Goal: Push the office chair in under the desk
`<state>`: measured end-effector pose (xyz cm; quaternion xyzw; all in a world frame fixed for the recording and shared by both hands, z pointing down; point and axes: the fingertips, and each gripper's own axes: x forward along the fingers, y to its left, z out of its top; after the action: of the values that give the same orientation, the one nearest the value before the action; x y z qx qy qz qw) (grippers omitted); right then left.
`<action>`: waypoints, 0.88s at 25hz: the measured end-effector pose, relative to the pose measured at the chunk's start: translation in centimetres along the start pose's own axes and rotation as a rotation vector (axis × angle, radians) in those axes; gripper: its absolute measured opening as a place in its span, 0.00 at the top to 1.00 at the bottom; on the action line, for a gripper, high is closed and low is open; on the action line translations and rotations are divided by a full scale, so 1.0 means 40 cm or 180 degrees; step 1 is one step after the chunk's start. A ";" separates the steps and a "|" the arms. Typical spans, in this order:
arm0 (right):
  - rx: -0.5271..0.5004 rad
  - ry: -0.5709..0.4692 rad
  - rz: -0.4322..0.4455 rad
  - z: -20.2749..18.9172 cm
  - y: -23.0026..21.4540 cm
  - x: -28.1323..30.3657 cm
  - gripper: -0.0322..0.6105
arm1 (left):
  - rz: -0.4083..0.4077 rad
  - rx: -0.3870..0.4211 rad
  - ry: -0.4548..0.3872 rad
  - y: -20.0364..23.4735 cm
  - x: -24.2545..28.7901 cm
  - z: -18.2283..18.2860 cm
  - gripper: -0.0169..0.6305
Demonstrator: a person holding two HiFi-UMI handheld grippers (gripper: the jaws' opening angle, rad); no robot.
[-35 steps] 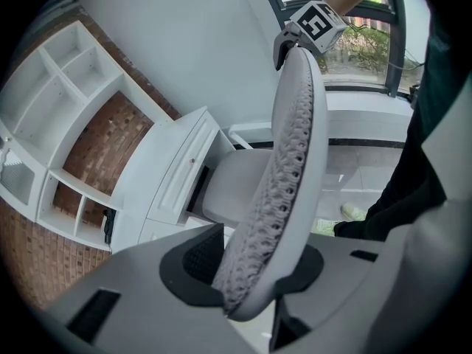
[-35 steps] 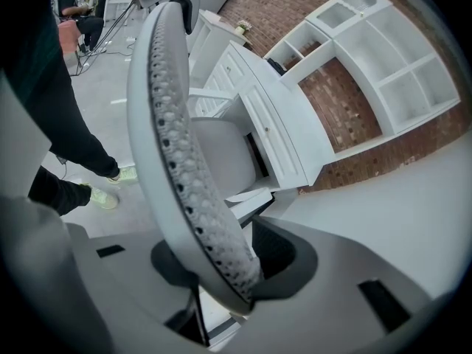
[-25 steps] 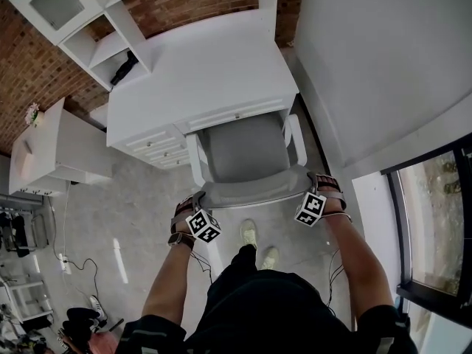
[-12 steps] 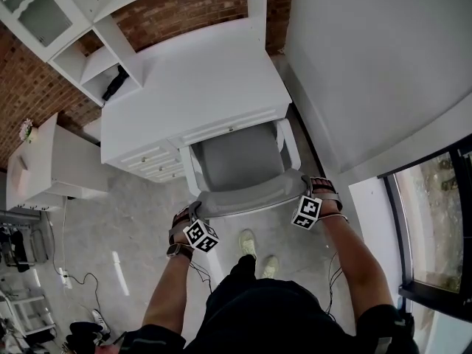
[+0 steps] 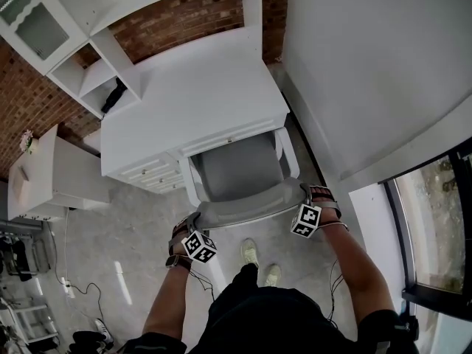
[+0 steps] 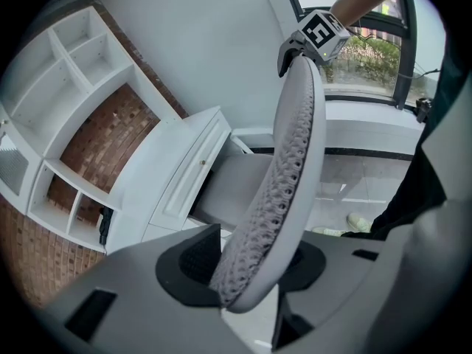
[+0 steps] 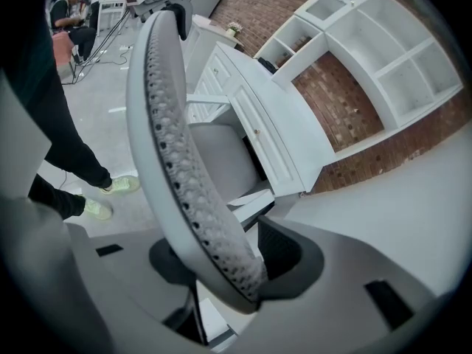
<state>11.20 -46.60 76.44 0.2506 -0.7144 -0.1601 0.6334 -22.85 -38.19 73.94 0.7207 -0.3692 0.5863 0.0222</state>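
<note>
The grey office chair's seat point(image 5: 236, 172) sits partly under the white desk point(image 5: 192, 94), and its white armrests flank the drawer front. My left gripper point(image 5: 190, 220) holds the left end of the mesh backrest point(image 5: 251, 205), and my right gripper point(image 5: 308, 192) holds the right end. In the left gripper view the backrest point(image 6: 295, 161) runs edge-on between the jaws of my left gripper point(image 6: 247, 264). In the right gripper view the backrest point(image 7: 166, 139) likewise fills my right gripper point(image 7: 221, 260). Both pairs of jaws are opening, with the pads still touching the backrest.
A white shelf unit point(image 5: 96, 72) stands on the desk's left against a brick wall point(image 5: 184, 13). A low white cabinet point(image 5: 51, 168) is further left. A white wall point(image 5: 369, 65) and a window point(image 5: 435, 227) close the right side. My feet point(image 5: 258, 260) are behind the chair, cables point(image 5: 81, 286) lie left.
The chair has rolled forward, so more of its seat lies under the desk. Both grippers moved forward with the backrest.
</note>
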 end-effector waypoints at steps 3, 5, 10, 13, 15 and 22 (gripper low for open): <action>0.0122 -0.0005 -0.0033 -0.010 -0.012 -0.019 0.66 | -0.0037 -0.0002 -0.0065 -0.001 -0.028 0.009 0.68; 0.0179 -0.0035 -0.0062 -0.018 -0.018 -0.033 0.65 | -0.0030 -0.0015 -0.0098 -0.001 -0.046 0.012 0.67; 0.0404 -0.0044 -0.0090 -0.051 -0.025 -0.097 0.65 | -0.0032 -0.0193 -0.0147 -0.009 -0.103 0.022 0.66; 0.0569 -0.0080 -0.0130 -0.063 -0.023 -0.147 0.65 | 0.0013 -0.0337 -0.0236 -0.008 -0.152 0.034 0.66; 0.0702 -0.0136 -0.0171 -0.066 -0.025 -0.185 0.65 | 0.0065 -0.0438 -0.0322 -0.003 -0.188 0.047 0.68; 0.1437 -0.0627 -0.0172 -0.018 -0.043 -0.338 0.70 | 0.0209 -0.1022 -0.0842 0.026 -0.320 0.160 0.76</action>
<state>13.16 -40.37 64.46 0.3879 -0.7834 -0.0369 0.4841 -18.65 -35.42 60.49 0.7661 -0.4810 0.4207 0.0690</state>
